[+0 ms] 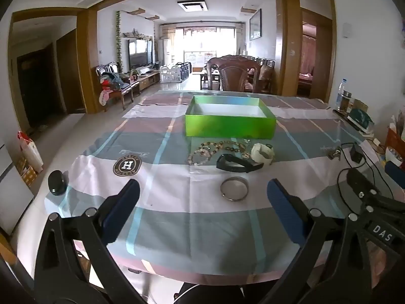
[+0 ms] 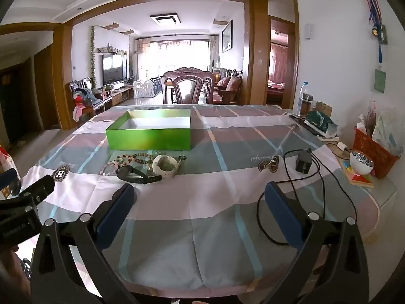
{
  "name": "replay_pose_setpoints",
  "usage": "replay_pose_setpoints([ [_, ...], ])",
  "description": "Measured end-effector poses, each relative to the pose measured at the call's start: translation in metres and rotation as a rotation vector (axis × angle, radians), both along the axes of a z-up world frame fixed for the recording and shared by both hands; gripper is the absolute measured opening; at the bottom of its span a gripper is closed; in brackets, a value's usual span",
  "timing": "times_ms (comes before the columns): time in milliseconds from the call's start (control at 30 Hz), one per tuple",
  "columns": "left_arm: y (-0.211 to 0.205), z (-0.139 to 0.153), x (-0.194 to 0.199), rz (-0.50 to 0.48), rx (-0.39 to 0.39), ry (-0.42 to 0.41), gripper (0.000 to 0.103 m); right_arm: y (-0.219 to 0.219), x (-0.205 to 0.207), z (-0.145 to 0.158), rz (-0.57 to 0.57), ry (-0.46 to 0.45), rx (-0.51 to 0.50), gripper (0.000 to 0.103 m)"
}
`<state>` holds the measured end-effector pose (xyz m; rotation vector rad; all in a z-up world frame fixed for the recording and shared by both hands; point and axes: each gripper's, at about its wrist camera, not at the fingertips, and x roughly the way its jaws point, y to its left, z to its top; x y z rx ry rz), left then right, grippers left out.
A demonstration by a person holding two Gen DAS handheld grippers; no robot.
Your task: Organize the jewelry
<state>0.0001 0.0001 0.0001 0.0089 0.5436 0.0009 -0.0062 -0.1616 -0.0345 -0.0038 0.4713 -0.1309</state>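
Note:
An empty green box (image 1: 229, 124) (image 2: 149, 135) stands on the checked tablecloth. Just in front of it lies a small heap of jewelry: bead bracelets (image 1: 202, 155) (image 2: 119, 162), a black watch (image 1: 236, 164) (image 2: 138, 173) and a white watch (image 1: 263, 153) (image 2: 165, 165). A silver bangle (image 1: 234, 188) lies nearer, between my left fingers in the left wrist view. My left gripper (image 1: 202, 197) is open above the cloth with nothing in it. My right gripper (image 2: 198, 200) is open too, to the right of the heap and short of it.
A black charger and cable (image 2: 303, 164) lie on the right of the table, with a bowl (image 2: 361, 164), an orange basket (image 2: 374, 152) and bottles (image 2: 305, 101) by the wall. A dark oval case (image 1: 57, 182) sits at the left edge. A wooden chair (image 2: 188, 86) stands behind the table.

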Motion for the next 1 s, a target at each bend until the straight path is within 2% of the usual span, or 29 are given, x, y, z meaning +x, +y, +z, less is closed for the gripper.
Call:
replay_pose_setpoints([
  [100,0.001,0.000,0.003,0.023,0.004,0.002,0.099,0.000,0.001,0.000,-0.001,0.000,-0.002,0.100],
  [133,-0.006,-0.002,0.006,0.011,0.034,0.020,0.099,0.000,0.001,0.000,-0.001,0.001,0.000,0.100],
  [200,-0.010,-0.003,0.001,-0.001,0.038,-0.004,0.099,-0.001,0.000,-0.002,-0.004,0.000,-0.001,0.100],
  [400,-0.003,-0.008,-0.001,-0.013,0.012,-0.005,0.099,-0.004,0.000,-0.004,-0.006,0.002,0.009,0.100],
  [1000,-0.001,-0.005,-0.002,-0.012,0.001,0.001,0.099,-0.005,-0.001,-0.002,-0.008,-0.001,0.015,0.100],
])
